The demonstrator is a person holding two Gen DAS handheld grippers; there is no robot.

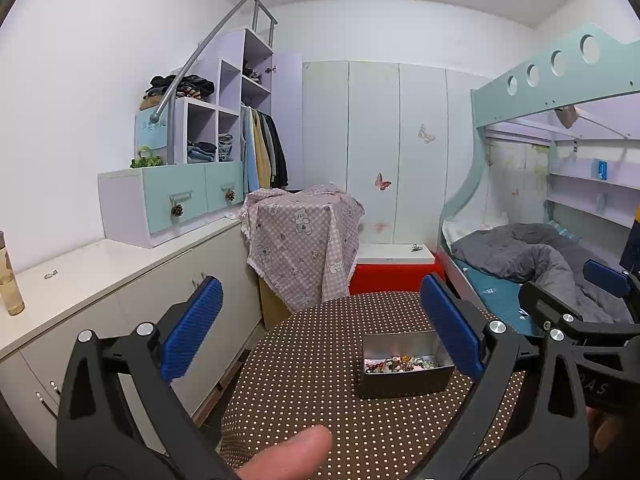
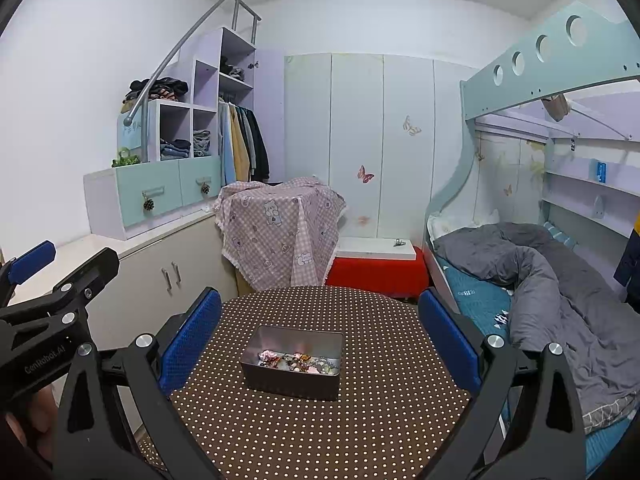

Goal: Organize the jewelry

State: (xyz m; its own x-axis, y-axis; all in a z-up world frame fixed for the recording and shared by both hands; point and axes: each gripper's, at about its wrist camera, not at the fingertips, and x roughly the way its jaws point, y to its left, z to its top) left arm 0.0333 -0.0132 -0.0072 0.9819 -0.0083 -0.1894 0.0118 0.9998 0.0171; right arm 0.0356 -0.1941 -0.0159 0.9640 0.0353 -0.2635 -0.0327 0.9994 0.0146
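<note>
A grey metal tin (image 2: 294, 376) (image 1: 404, 378) holding a heap of mixed jewelry (image 2: 298, 362) (image 1: 400, 364) sits on a round table with a brown dotted cloth (image 2: 360, 420) (image 1: 304, 380). My right gripper (image 2: 320, 340) hovers open above the table, the tin framed between its blue pads (image 2: 192, 340). My left gripper (image 1: 320, 328) is open too, held to the left of the tin with nothing in it. In the left wrist view the tin lies just inside the right pad (image 1: 452, 328). Each gripper shows at the edge of the other's view.
A low white cabinet (image 1: 120, 272) runs along the left wall with a bottle (image 1: 10, 280) on it. A pink checked cloth (image 2: 276, 232) covers a box behind the table, next to a red stool (image 2: 376, 268). A bunk bed with a grey duvet (image 2: 560, 280) stands right. A fingertip (image 1: 288, 452) shows low.
</note>
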